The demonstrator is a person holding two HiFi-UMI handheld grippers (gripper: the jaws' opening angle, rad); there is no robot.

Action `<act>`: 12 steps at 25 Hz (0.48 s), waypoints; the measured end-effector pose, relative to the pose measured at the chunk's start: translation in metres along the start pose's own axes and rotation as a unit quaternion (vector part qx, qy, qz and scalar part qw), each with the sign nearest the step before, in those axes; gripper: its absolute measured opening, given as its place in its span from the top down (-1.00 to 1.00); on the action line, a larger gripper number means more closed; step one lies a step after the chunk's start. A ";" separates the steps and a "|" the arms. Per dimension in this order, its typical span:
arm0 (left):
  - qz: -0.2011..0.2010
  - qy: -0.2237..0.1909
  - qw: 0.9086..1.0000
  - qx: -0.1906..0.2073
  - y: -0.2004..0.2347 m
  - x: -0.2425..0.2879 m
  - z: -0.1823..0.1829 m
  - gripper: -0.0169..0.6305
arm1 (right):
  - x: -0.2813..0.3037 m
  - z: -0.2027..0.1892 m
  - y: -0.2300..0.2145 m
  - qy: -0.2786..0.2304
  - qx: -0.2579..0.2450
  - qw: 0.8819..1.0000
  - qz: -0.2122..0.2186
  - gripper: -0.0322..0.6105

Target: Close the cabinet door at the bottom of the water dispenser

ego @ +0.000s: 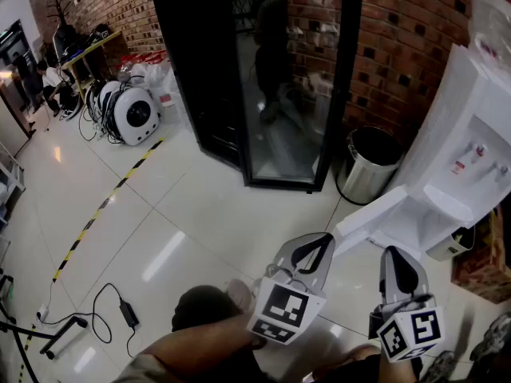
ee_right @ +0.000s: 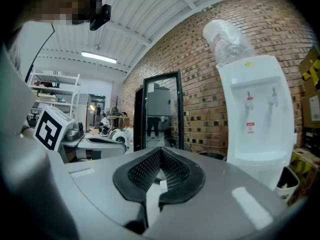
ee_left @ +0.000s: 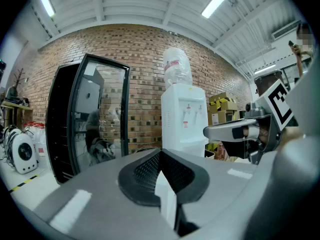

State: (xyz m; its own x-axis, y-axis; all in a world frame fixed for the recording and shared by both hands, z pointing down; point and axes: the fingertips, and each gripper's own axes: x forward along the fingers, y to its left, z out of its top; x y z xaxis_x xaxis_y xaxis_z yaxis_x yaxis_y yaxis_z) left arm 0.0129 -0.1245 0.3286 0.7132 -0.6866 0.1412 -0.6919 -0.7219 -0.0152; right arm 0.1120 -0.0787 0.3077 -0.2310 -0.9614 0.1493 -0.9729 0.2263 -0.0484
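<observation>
In the head view the water dispenser [ego: 471, 126] is cut by the right edge, and only a part of its bottle [ego: 489, 10] shows in the top corner. The inside of the cabinet behind the open cabinet door [ego: 374, 214] cannot be seen. The bin [ego: 367, 164] goes behind the water dispenser on its right side. The black fridge [ego: 263, 70] is cut by the top edge, and the right gripper [ego: 398, 254] by the bottom edge. In both gripper views the gripper's own grey body hides the lower part of the water dispenser. The red label [ego: 458, 167] is too small to read. The people [ego: 49, 82] at far left are small and dark.
</observation>
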 end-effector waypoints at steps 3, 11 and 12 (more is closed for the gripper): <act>0.005 0.005 1.000 0.004 0.005 0.003 -0.003 0.94 | 0.012 -0.004 0.005 0.011 -0.005 1.000 0.013 0.89; 0.026 0.030 0.999 0.015 0.022 0.023 -0.022 0.94 | 0.041 -0.019 0.005 0.030 -0.035 0.999 0.020 0.79; 0.030 0.031 0.999 0.014 0.024 0.025 -0.022 0.94 | 0.045 -0.022 0.004 0.035 -0.037 0.998 0.020 0.78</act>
State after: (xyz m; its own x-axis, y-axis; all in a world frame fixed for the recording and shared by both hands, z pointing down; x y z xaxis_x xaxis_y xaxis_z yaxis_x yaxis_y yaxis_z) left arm 0.0114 -0.1573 0.3540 0.6610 -0.7232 0.2001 -0.7298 -0.6816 -0.0528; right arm 0.0974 -0.1174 0.3358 -0.2673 -0.9387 0.2176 -0.9605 0.2776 0.0177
